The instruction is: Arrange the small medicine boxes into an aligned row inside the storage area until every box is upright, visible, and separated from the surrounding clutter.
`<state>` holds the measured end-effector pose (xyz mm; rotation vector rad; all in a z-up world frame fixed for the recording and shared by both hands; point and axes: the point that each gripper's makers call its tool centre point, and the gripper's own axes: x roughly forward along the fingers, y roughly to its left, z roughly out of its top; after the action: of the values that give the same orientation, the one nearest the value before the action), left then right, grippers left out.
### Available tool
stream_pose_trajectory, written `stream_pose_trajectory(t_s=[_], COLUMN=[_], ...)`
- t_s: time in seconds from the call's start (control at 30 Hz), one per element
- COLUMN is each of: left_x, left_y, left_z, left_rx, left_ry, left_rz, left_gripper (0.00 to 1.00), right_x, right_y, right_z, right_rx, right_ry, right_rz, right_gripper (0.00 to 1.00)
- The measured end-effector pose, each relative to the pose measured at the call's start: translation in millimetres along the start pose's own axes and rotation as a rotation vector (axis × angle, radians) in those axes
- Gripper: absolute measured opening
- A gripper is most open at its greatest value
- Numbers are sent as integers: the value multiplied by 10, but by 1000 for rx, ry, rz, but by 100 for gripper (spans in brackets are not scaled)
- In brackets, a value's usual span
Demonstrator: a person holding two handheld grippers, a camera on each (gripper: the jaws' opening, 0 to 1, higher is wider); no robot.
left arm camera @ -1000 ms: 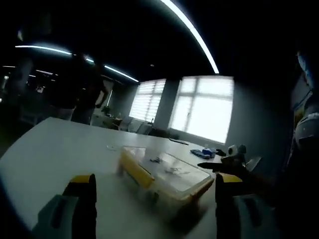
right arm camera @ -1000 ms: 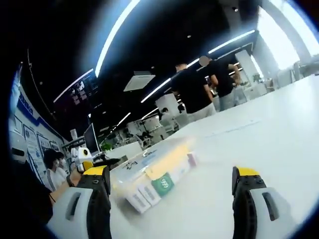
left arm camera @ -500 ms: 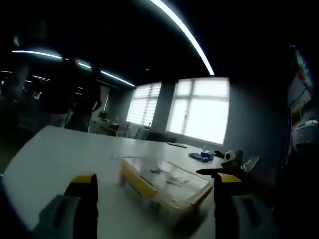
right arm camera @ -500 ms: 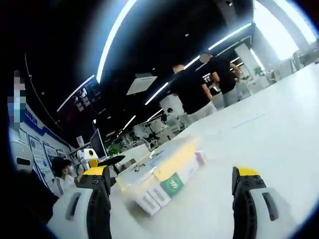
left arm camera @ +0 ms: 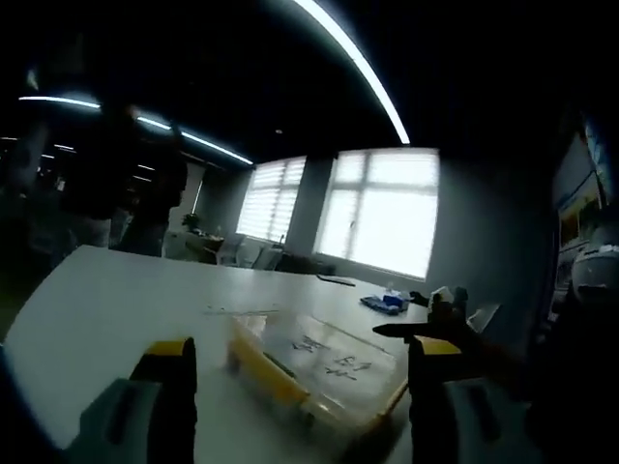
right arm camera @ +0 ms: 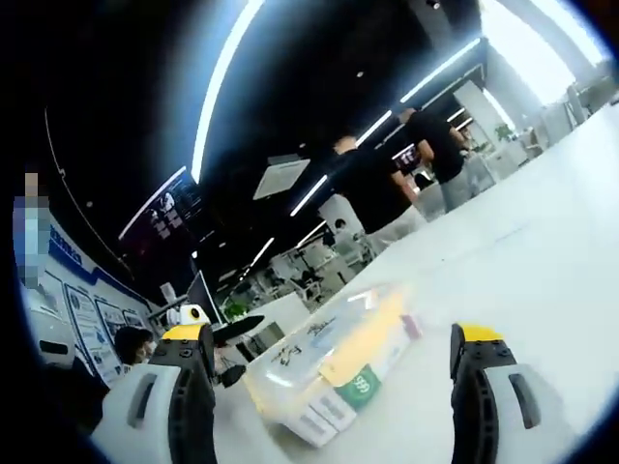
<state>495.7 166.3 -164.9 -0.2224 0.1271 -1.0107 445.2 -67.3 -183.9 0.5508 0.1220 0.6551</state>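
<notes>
Clear plastic storage box (right arm camera: 329,372) with the medicine boxes (right arm camera: 353,387) sits on the white table (right arm camera: 522,280) ahead of you, lid shut, so your left gripper (left arm camera: 290,406) and right gripper (right arm camera: 329,406) hover wide open, holding nothing.

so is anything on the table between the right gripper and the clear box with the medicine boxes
Nothing visible: bare white table lies between the open right gripper and the clear storage box.
</notes>
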Motion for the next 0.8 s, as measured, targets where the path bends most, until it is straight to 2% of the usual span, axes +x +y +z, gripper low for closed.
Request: stream_pose_trajectory(t_s=[0.07,0.1,0.13,0.17,0.23,0.3,0.57,0.67,0.73,0.8], left_x=[49,86,124,143,213,281,361,371,374,374], left_y=[76,93,99,97,43,-26,-59,-95,-89,-90], left_z=[-97,-127,-154,-180,-261,-333,-602,-662,-654,-658], left_rx=[-38,-34,-33,-37,-66,-81,-84,-75,-85,-85], left_ry=[35,41,41,46,64,86,140,156,151,157], left_rz=[32,34,31,28,-5,-43,-49,-66,-66,-62], left_gripper=[83,83,83,82,81,75,56,48,48,48], right_x=[85,112,133,148,247,320,431,416,402,399], right_y=[40,68,77,80,95,98,-58,-59,-42,-47], right_z=[-30,-144,-178,-187,-247,-332,-505,-543,-519,-506], right_rx=[-24,-47,-49,-50,-89,-100,-130,-155,-142,-146], right_ry=[27,91,113,120,142,174,255,264,238,230], right_rz=[7,44,46,42,28,18,16,14,35,35], right_gripper=[94,87,78,74,74,74,61,54,49,49])
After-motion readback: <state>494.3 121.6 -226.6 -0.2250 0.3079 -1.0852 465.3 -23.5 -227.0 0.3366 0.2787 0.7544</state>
